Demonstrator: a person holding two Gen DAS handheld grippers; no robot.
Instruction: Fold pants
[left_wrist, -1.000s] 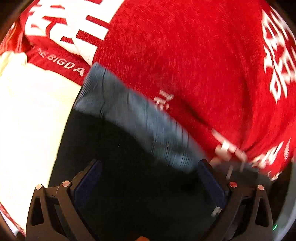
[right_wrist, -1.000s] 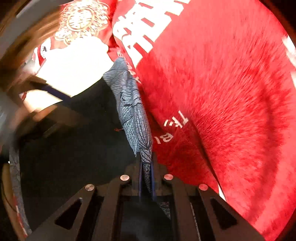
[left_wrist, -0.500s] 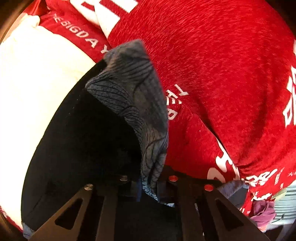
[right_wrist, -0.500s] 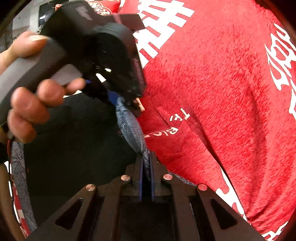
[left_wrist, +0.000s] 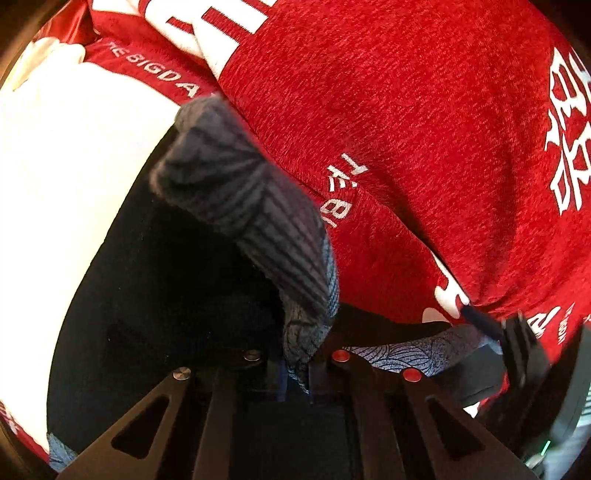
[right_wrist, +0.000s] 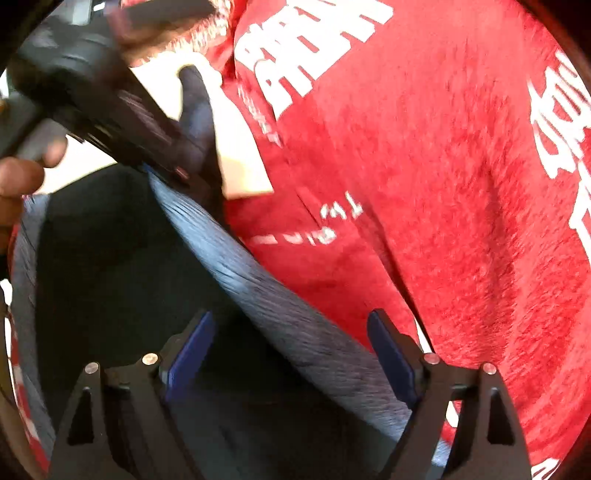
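Note:
The pants are black (left_wrist: 166, 295) with a grey-blue patterned band (left_wrist: 251, 206) along one edge, and they lie on a red cover. My left gripper (left_wrist: 295, 369) is shut on that band, which bunches up and stands out of the jaws. In the right wrist view the band (right_wrist: 258, 288) runs slanting between the blue pads (right_wrist: 391, 354) of my right gripper (right_wrist: 291, 350). Its jaws are opening and the pads are off the cloth. The left gripper (right_wrist: 162, 170) holds the band's far end there, carried by a hand (right_wrist: 18, 177).
A red cover with white printed characters (left_wrist: 406, 110) fills the right side of both views (right_wrist: 443, 184). A white cloth (left_wrist: 55, 166) lies to the left of the pants. A dark part of the right gripper (left_wrist: 517, 350) shows at the lower right.
The left gripper went from wide open to shut on the band's edge. The right gripper, shut on the band until half a second ago, has swung open and let it go.

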